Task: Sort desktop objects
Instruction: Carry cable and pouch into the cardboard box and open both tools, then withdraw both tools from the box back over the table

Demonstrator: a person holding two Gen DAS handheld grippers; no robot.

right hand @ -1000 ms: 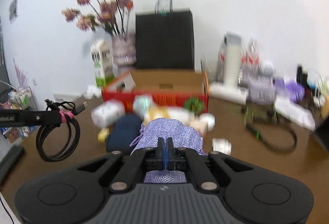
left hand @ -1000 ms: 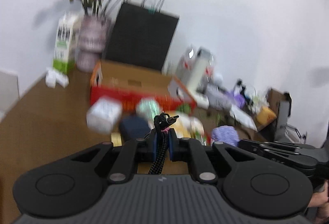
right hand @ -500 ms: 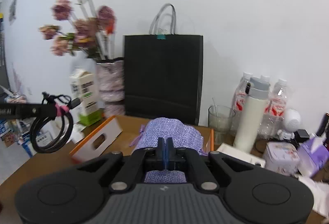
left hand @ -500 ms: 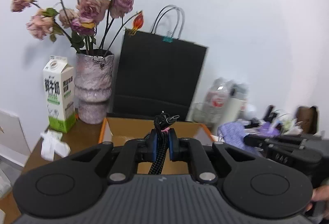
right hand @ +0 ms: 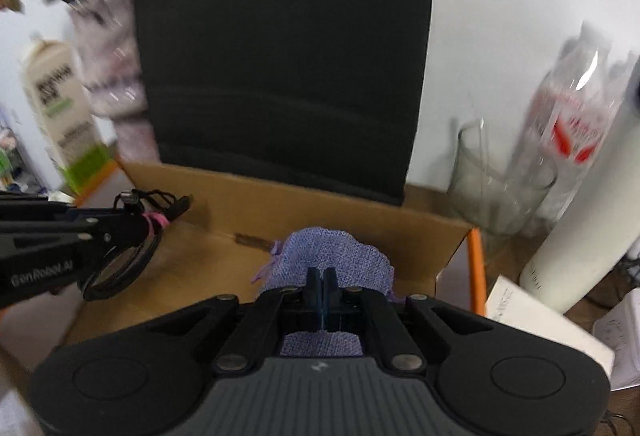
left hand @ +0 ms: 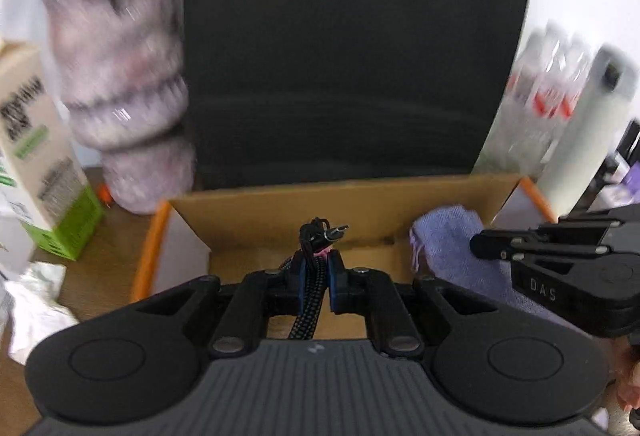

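I am carrying the cable (left hand: 310,288) clamped between my left gripper's (left hand: 314,268) jaws and the purple pouch (right hand: 332,252) pinched in my right gripper (right hand: 321,282), both hanging over the open box (left hand: 280,203) at twelve o'clock. If I let go too soon, the cable's dangling loop may snag the box's nine o'clock wall, or the pouch may drape over its three o'clock edge and slide out.

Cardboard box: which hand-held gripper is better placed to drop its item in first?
Probably the right hand-held gripper: its purple pouch hangs over the cardboard box floor. The left, holding the cable, looks nearer the front.
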